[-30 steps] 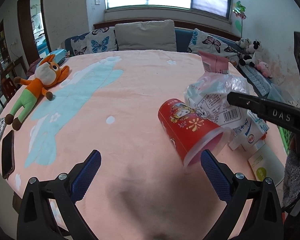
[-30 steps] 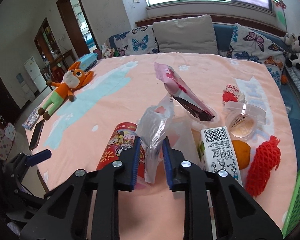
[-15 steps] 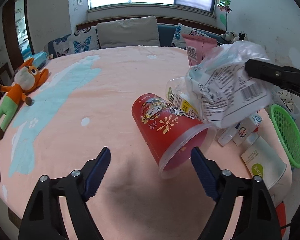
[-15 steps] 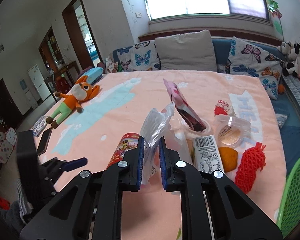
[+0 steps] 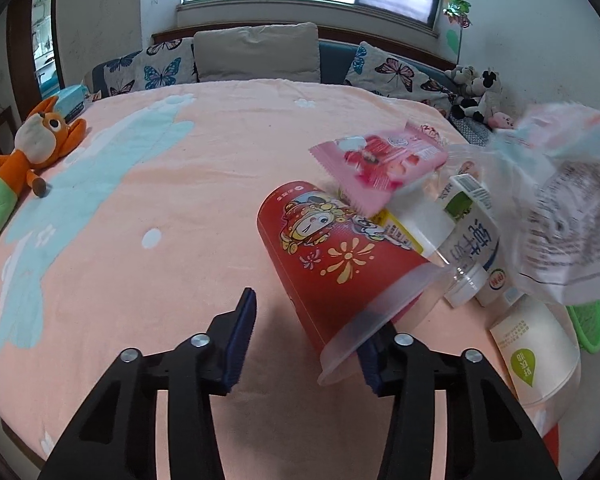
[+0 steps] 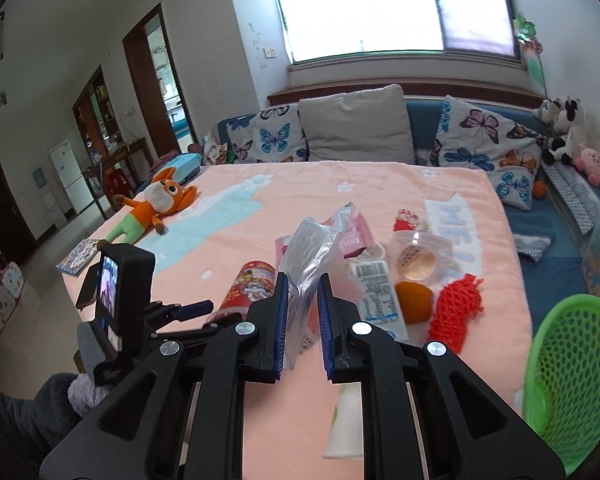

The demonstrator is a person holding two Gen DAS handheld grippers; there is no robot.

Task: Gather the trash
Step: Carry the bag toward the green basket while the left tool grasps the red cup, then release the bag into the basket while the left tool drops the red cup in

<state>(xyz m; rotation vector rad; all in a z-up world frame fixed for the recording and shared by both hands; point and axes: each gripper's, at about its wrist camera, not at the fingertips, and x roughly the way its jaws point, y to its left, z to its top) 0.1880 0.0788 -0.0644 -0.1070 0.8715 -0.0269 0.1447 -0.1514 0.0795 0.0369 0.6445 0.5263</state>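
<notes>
The right gripper (image 6: pixel 302 312) had its jaws clenched on a crinkled clear plastic bag (image 6: pixel 314 252), held above a crowd of litter on the peach fleece-covered tabletop (image 5: pixel 204 184): a pink snack wrapper (image 5: pixel 380 160), a white carton (image 6: pixel 380 292), an orange fruit (image 6: pixel 414 302) and red foam netting (image 6: pixel 458 308). The left gripper (image 5: pixel 308 340) stood with jaws released, straddling the rim of a toppled red paper cup (image 5: pixel 332 256). At 3 o'clock of the right view, a green mesh basket (image 6: pixel 572 364) sat at the tabletop's edge; open cloth lay toward 10 o'clock, up to a plush fox (image 6: pixel 156 204).
</notes>
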